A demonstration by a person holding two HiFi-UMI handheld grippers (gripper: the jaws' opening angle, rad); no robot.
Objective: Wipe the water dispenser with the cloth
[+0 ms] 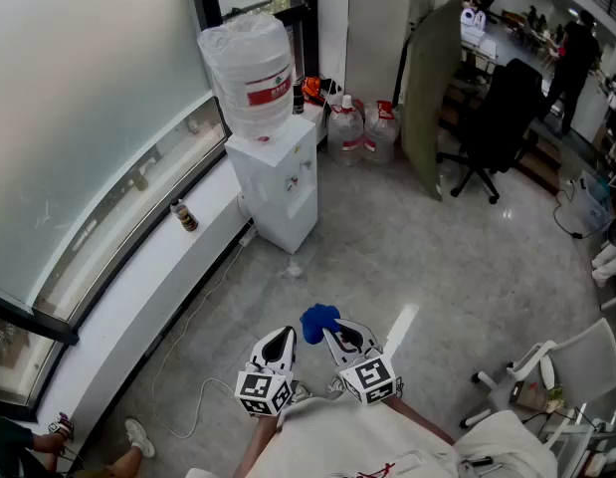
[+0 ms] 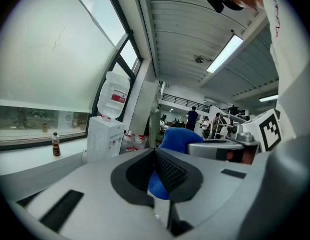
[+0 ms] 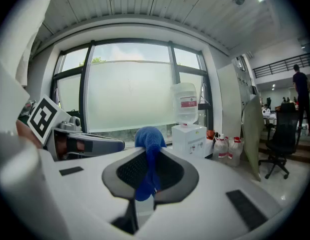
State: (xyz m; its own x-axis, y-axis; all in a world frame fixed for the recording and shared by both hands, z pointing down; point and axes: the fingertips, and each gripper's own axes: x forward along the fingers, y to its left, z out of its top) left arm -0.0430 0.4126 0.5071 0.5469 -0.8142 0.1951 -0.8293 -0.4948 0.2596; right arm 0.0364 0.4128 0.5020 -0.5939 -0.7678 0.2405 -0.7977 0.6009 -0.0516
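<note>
The white water dispenser (image 1: 283,182) with a large upturned bottle (image 1: 250,68) stands against the window wall, well ahead of both grippers. It also shows small and distant as the dispenser (image 2: 103,139) and the dispenser (image 3: 190,139). My right gripper (image 1: 339,339) is shut on a blue cloth (image 1: 319,322). The cloth (image 3: 148,136) bulges above the pads and hangs down between them. My left gripper (image 1: 278,345) sits just left of it, jaws shut with nothing in them. From the left gripper view the cloth (image 2: 179,136) shows just beyond my left gripper (image 2: 156,156).
A small brown bottle (image 1: 184,215) stands on the low window sill. Water jugs (image 1: 362,127) sit on the floor behind the dispenser, beside a green panel (image 1: 432,88). A black office chair (image 1: 497,118) and a white chair (image 1: 576,366) are at the right. A cable (image 1: 203,396) trails on the floor.
</note>
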